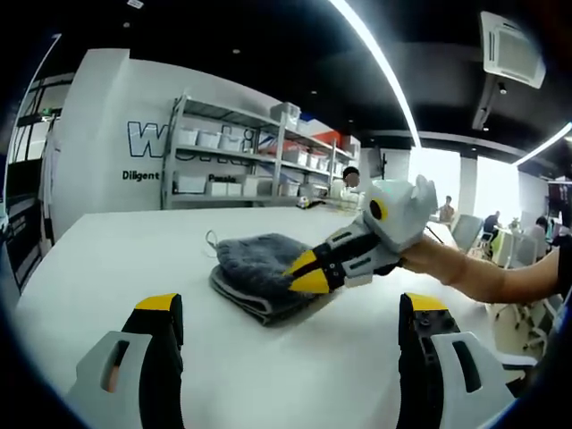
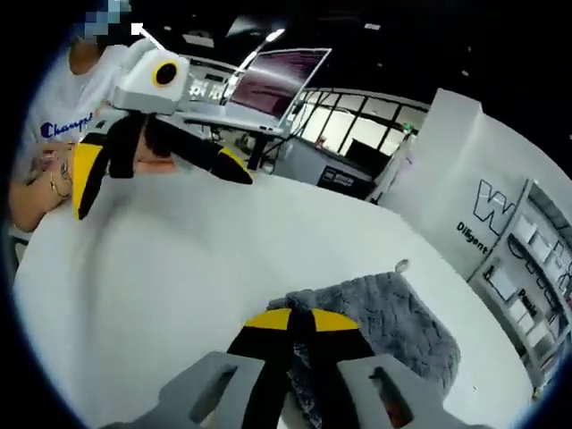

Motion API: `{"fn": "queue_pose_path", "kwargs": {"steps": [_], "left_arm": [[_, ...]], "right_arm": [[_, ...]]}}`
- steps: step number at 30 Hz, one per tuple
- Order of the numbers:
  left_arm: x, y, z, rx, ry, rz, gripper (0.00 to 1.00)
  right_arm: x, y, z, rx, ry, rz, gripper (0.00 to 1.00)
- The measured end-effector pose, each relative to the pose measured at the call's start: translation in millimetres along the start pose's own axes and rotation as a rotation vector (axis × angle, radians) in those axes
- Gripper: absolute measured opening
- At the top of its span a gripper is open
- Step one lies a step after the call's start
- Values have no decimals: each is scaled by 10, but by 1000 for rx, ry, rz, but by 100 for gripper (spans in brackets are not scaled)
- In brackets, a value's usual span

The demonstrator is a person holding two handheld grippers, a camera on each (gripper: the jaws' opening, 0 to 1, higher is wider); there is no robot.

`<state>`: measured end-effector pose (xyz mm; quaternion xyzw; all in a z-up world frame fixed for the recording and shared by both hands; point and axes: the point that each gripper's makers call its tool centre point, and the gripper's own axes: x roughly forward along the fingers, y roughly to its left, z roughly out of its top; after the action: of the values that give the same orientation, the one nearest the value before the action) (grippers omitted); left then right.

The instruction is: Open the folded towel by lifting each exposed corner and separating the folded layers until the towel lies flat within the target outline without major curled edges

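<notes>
While the grey towel (image 1: 259,273) lies folded on the white table (image 1: 116,259), we see the right gripper (image 1: 304,271) closed at its near edge, the left gripper (image 1: 290,326) spread open short of it; unfolding remains.

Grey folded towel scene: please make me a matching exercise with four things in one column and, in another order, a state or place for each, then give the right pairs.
Things:
1. grey fluffy folded towel
2. left gripper
3. right gripper
4. grey metal shelf rack

States or places:
A. jaws closed at the towel's edge
B. jaws wide apart, above the white table
C. stands by the white wall, holding white boxes
D. lies folded in layers on the table

Pairs: 1-D, 2-B, 3-A, 4-C
</notes>
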<state>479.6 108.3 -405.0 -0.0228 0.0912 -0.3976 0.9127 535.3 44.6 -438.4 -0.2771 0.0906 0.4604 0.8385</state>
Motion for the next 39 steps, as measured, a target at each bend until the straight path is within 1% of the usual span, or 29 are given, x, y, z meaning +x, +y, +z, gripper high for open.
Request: {"fn": "queue_pose_path", "kwargs": {"steps": [1,3,6,7,10,11,15,17,20,23,26,28,32,37,39], "left_arm": [[2,-2,-4,-1,1,0,99],[2,-10,-11,-1,3,0,99],[9,-4,-7,0,3,-1,99],[11,-4,-11,-1,6,-1,99],[17,-6,-22,1,10,0,99],[20,-6,-23,0,11,-1,99],[29,3,-25,3,16,0,99],[31,7,-26,4,18,0,99],[31,11,-36,4,22,1,99],[34,17,-33,5,24,2,99],[35,20,-35,7,26,2,99],[35,19,-47,7,31,3,99],[32,6,-61,9,35,3,99],[31,-2,-78,12,44,2,99],[31,-10,-79,13,45,1,99]], "right_arm": [[-35,-47,27,19,-14,-22,2],[-112,-105,72,25,-32,-34,2],[-259,-243,127,43,-59,-85,2],[-303,-277,154,63,-75,-98,2],[-411,-374,177,86,-89,-121,2],[-476,-435,185,84,-95,-153,2],[-676,-582,185,125,-127,-214,2],[-764,-634,162,130,-131,-234,2],[-912,-763,117,148,-142,-294,2],[-1029,-839,86,165,-159,-327,2],[-1155,-932,24,177,-167,-376,2],[-1260,-1008,-43,201,-175,-418,2],[-1443,-1112,-164,246,-191,-473,2],[-1638,-1264,-357,270,-176,-530,2],[-1690,-1302,-428,275,-170,-543,2]]}}
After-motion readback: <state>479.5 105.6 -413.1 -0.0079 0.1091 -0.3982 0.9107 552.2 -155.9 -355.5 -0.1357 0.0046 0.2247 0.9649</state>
